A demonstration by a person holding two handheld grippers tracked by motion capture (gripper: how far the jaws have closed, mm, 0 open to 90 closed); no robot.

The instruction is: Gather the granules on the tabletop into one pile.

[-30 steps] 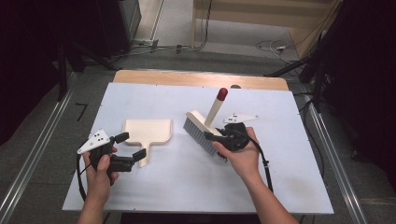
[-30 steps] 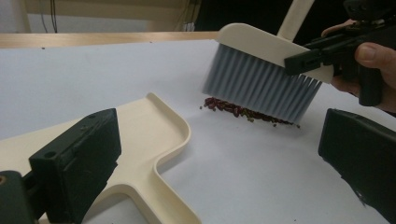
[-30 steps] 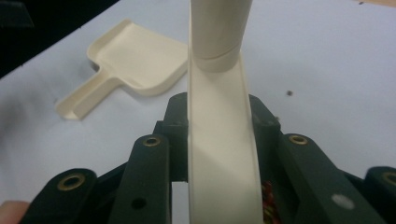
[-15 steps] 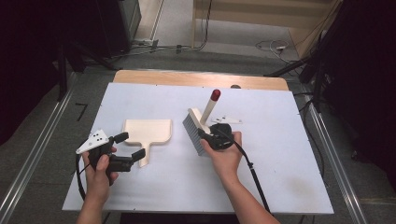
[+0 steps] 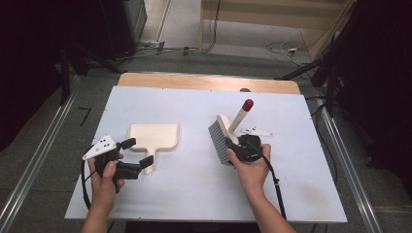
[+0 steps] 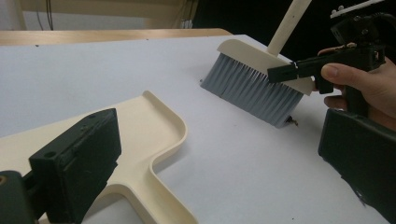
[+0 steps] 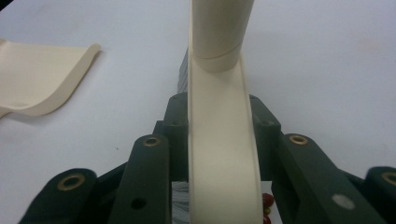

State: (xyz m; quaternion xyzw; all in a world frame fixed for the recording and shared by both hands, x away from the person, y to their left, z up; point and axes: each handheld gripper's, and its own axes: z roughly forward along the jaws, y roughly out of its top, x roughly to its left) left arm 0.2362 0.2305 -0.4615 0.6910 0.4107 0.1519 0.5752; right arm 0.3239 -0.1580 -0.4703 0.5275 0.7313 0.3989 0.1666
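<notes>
A cream dustpan lies flat on the white table, its handle pointing toward me. My left gripper stands open with one jaw on either side of that handle, and the left gripper view shows the pan between the wide-apart jaws. To the right, a hand brush with grey bristles, a cream head and a red-tipped handle stands tilted with its bristles on the table. My right gripper is shut on the cream brush head. A small dark speck lies by the bristles.
A wooden strip borders the table's far edge. Metal rails run along both sides, with dark equipment and cables on the floor beyond. Bare white surface lies between the dustpan and the brush.
The right hand carried the brush a little left toward the dustpan, then back right and lower. The left gripper and the dustpan stayed put.
</notes>
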